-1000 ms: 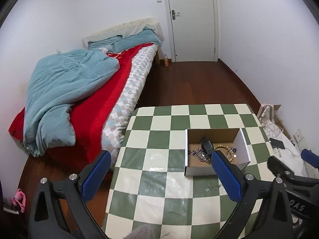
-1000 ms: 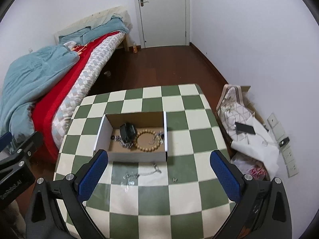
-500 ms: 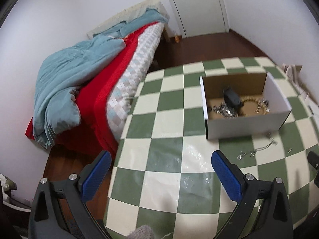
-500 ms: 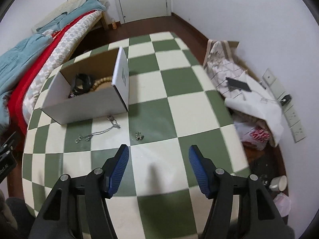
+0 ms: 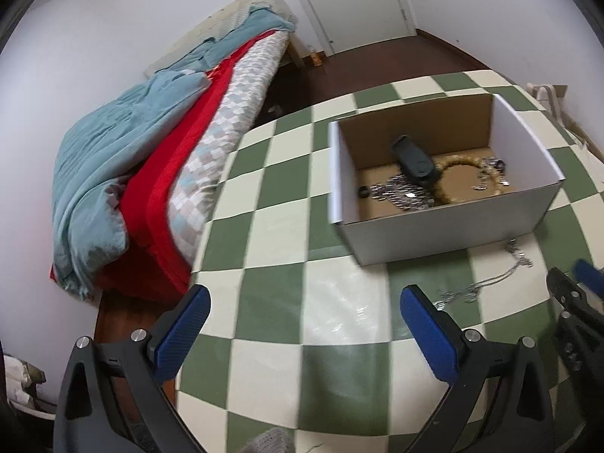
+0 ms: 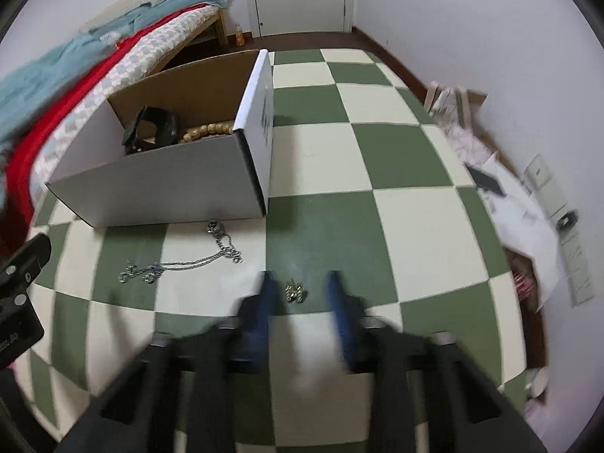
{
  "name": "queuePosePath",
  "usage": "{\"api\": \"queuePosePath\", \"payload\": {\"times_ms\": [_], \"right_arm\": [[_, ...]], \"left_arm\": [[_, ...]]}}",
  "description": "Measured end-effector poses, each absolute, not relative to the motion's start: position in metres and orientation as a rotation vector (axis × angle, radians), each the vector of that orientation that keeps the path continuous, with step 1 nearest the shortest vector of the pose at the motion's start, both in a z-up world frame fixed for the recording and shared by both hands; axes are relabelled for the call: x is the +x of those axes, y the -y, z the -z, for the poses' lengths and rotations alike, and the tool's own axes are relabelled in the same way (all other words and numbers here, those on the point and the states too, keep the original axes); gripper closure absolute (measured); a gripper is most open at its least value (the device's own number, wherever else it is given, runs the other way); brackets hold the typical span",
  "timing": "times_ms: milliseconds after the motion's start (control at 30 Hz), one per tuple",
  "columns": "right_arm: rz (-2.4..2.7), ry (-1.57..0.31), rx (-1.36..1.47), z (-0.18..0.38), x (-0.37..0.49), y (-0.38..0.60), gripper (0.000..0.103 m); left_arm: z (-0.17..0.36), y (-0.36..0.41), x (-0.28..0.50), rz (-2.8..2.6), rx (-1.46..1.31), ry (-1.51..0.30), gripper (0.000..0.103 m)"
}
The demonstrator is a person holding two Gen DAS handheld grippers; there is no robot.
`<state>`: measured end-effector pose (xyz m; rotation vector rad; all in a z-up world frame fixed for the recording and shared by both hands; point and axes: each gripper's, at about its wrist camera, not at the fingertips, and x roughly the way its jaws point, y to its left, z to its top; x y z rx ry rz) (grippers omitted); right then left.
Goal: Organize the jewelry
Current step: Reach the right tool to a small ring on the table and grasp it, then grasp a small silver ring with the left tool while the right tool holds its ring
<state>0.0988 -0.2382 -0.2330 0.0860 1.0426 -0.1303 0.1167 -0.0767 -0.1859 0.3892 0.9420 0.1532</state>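
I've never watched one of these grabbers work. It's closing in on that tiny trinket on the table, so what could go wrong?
The small metal piece lies flat between the right gripper fingers; the pads could slide over it or flick it away. The silver chain lies loose nearby beside the box and might be dragged along. The view is blurred, so aim may be off.

Right hand-held gripper point(image 6: 300, 283) narrower, around earrings point(image 6: 294, 291)
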Motion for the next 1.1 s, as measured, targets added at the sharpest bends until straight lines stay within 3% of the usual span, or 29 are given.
{"api": "queuePosePath", "payload": {"times_ms": [367,633,700,800,1100], "right_arm": [[0.235,-1.028,0.235,0.227,0.071,0.311,0.094],[0.3,-1.018,0.285,0.224,0.057,0.349,0.094],[0.306,-1.016,0.297,0.224,0.055,0.353,0.094],[0.306,-1.011,0.301,0.222,0.053,0.354,0.094],[0.247,-0.969,0.311,0.196,0.045,0.338,0.094]], "left_arm": [[0.208,0.158,0.128,0.026,0.34,-1.028,0.003],[0.231,0.196,0.145,0.07,0.271,-1.115,0.045],[0.236,0.2,0.147,0.085,0.263,-1.132,0.07],[0.236,0.204,0.148,0.116,0.245,-1.121,0.098],[0.221,0.162,0.126,0.149,0.197,-1.121,0.103]]}}
